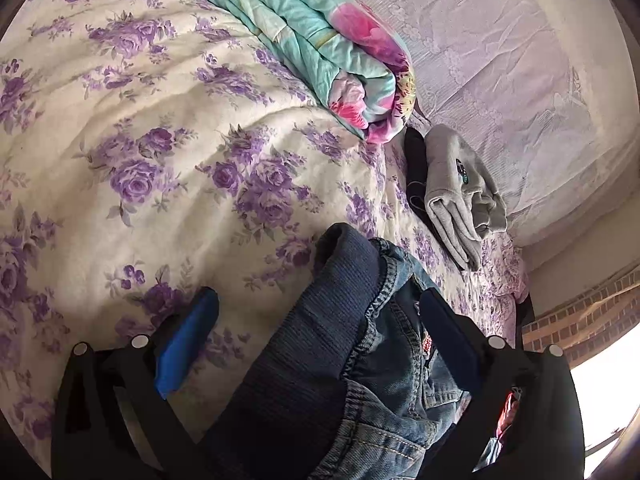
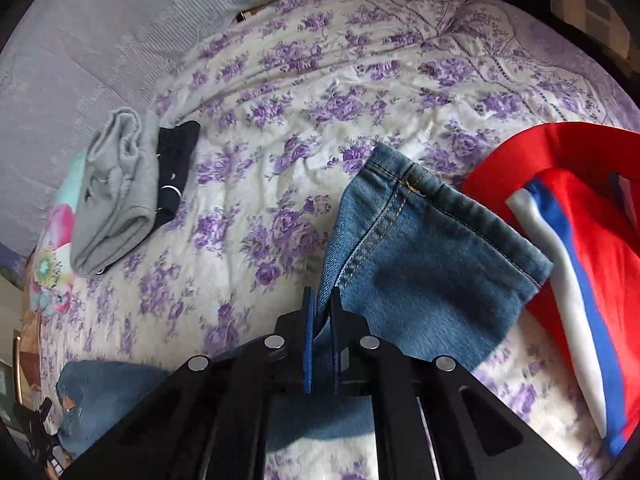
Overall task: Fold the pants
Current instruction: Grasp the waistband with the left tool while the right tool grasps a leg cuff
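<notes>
Pants (image 2: pixel 424 264) of blue denim lie on the bed (image 1: pixel 168 152), on its white cover printed with purple roses. In the right wrist view one leg end shows: faded blue cloth, a stitched hem and a double yellow seam running up from it. The right tongs (image 2: pixel 322 304) are clamped on the edge of that leg, denim pinched between the blue pads. In the left wrist view the waist end shows, with a dark ribbed band (image 1: pixel 304 340) above darker denim (a small red tag sits near the seam). The left tongs (image 1: pixel 320 308) stand wide apart, waistband between the fingers, neither pad pressing it. Beyond the pants lie a folded grey garment (image 1: pixel 460 196) atop a black one (image 1: pixel 416 160). Just beside the leg hem lies a red garment (image 2: pixel 576 216) with white and blue stripes.
</notes>
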Motion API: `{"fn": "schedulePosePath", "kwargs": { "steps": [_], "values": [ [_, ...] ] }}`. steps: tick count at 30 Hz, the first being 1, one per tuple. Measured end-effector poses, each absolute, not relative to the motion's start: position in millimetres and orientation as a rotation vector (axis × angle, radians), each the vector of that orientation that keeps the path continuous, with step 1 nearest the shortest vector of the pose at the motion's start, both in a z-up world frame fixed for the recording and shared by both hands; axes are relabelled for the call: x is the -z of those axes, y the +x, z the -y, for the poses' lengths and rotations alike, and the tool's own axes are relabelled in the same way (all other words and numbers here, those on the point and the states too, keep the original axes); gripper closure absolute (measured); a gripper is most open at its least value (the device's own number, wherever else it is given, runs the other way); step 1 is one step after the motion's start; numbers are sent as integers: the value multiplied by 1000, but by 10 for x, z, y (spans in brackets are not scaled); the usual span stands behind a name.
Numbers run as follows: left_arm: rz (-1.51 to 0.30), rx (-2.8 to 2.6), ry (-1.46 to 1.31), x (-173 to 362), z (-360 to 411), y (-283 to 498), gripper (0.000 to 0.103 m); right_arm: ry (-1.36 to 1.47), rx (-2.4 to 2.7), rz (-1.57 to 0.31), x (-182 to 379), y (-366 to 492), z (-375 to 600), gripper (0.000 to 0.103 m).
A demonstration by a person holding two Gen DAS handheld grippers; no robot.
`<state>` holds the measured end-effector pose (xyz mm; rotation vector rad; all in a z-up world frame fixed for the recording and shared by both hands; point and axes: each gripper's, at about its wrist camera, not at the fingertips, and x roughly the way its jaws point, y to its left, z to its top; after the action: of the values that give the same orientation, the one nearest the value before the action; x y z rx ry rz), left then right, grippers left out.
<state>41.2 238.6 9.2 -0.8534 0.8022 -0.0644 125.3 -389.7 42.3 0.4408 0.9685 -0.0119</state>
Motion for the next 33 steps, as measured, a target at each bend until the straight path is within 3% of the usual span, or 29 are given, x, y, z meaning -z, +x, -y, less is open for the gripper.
{"fn": "schedulePosePath", "kwargs": {
  "steps": [6,10,15,16,17,18,22,25,27,28,29,30,33],
  "values": [
    [-783,60,-872,-94,-2395,336,5,659,-118,-821,-524,-90,4324,102],
    [-790,42,-859,-115,-2361,309,5,794,-59,-801,-214,-1008,4741,102],
    [-793,32,-839,-124,-2329,300,5,951,-72,-792,-186,-1135,5022,94],
    [-791,32,-839,-122,-2331,301,5,967,-98,-773,-268,-1056,4994,69],
    [-787,33,-841,-122,-2332,290,5,979,-113,-747,-370,-952,4959,18],
    [-784,36,-846,-118,-2344,292,5,990,-105,-706,-470,-857,4924,3],
    [-770,45,-873,-101,-2380,282,5,942,-141,-716,-691,-73,4641,3],
    [-762,53,-886,-95,-2397,276,5,1032,-123,-887,-403,376,4450,3],
    [-761,55,-891,-91,-2405,277,5,1097,-143,-908,-168,504,4333,10],
    [-762,55,-892,-91,-2404,281,5,1084,-156,-896,-102,546,4291,35],
    [-762,55,-891,-90,-2405,281,5,1056,-162,-882,-59,575,4279,84],
    [-762,55,-891,-89,-2403,275,5,1042,-165,-860,-44,541,4288,98],
    [-761,57,-895,-86,-2403,272,5,954,-231,-751,-330,233,4268,98]
  ]
}}
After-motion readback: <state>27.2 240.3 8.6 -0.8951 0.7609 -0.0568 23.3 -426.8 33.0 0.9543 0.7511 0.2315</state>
